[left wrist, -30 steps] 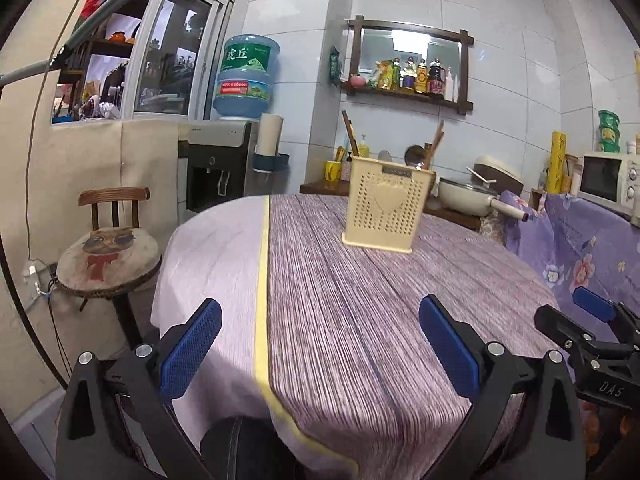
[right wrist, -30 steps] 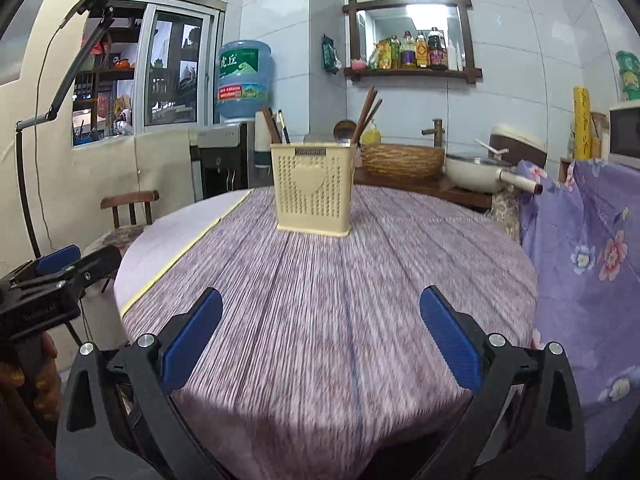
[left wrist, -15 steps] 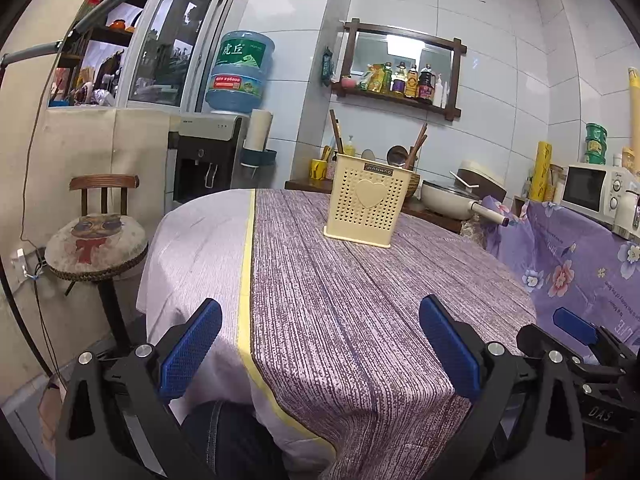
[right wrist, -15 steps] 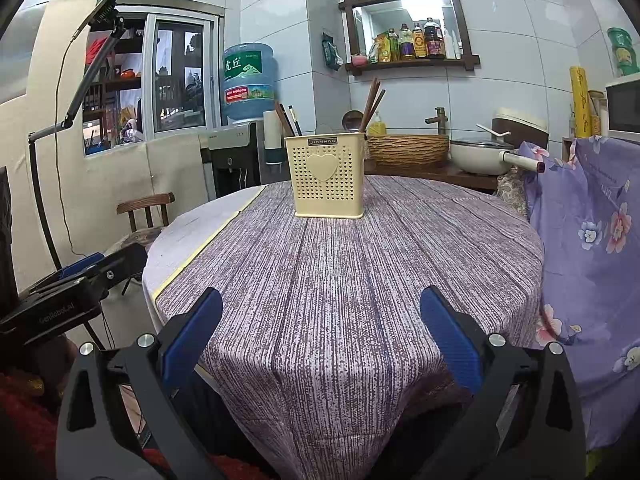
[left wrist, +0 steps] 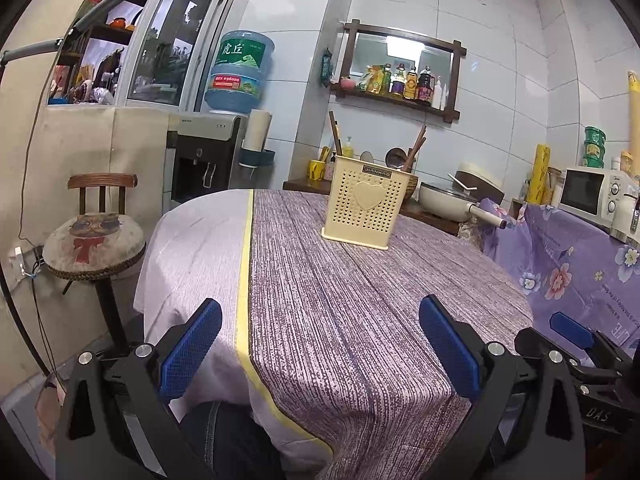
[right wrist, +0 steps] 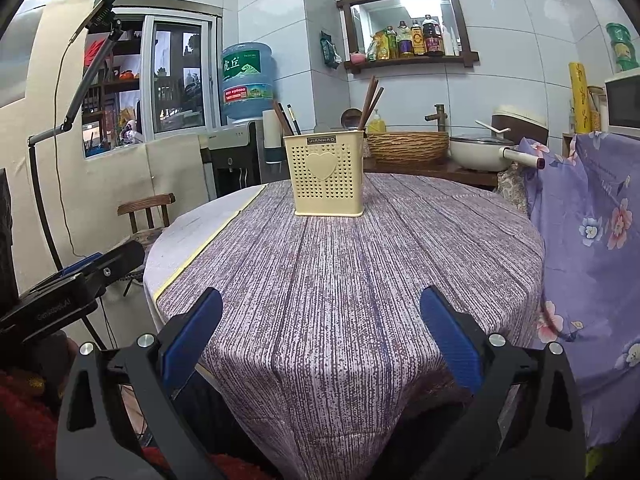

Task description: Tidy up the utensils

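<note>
Both the left gripper [left wrist: 320,350] and right gripper [right wrist: 320,344] gape empty at the table's near edge; the cream utensil holder [right wrist: 329,173] stands upright far ahead.

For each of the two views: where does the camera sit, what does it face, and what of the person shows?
Left wrist: behind the open left claw, at the table's near edge, facing the holder; jeans show below, right claw alongside.
Right wrist: behind the open right claw, facing the holder; left claw at left.
Shared: holder, table, wall shelf.
</note>
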A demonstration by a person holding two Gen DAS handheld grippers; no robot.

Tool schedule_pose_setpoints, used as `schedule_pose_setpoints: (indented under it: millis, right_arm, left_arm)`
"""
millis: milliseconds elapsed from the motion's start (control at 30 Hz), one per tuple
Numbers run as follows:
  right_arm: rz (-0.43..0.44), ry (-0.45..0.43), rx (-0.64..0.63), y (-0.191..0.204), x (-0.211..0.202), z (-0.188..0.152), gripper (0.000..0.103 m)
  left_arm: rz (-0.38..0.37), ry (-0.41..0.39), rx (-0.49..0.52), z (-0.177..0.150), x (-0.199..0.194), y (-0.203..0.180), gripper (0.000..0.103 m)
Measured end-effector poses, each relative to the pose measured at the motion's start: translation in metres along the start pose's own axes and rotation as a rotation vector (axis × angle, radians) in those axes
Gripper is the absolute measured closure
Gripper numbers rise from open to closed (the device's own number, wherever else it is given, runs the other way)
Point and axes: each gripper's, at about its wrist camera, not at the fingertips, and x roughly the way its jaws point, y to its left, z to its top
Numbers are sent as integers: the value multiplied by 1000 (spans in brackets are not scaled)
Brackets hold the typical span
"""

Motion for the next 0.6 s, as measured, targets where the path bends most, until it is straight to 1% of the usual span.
schedule_pose_setpoints:
  millis: [300,600]
  right_arm:
    - [5,5,-9,2,2,1,5]
    - [10,16,-7,1,5,2,5]
  left_arm:
    - [-10,8,-3,1,1,-2,5]
    - [4,1,-3,2,1,-3,5]
